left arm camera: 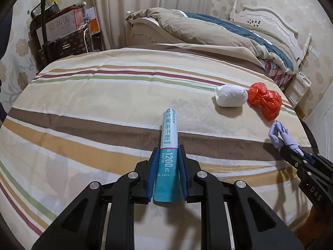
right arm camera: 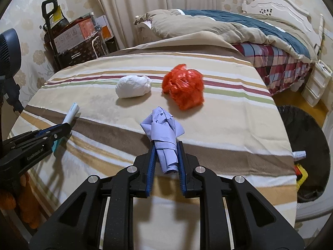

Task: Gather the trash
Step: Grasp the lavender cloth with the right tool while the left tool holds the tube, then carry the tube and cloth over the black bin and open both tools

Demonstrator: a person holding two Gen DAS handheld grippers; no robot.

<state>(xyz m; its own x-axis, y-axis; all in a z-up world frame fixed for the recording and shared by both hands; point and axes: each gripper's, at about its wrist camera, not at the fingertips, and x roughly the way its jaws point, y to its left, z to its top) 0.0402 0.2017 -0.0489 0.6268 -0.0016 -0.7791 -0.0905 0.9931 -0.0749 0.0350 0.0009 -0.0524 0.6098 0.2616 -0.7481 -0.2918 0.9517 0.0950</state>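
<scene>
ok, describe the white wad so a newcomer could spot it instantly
On the striped bedspread, look toward the far stripes. The white wad lies loose there, just left of the orange bag. It is the only white, egg-shaped lump, and no gripper holds it.

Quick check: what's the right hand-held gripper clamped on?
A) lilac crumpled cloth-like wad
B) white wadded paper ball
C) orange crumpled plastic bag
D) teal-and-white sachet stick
A: the right hand-held gripper has its blue pads closed on the lilac crumpled cloth-like wad; the teal-and-white sachet stick sits in the left hand-held gripper.
</scene>
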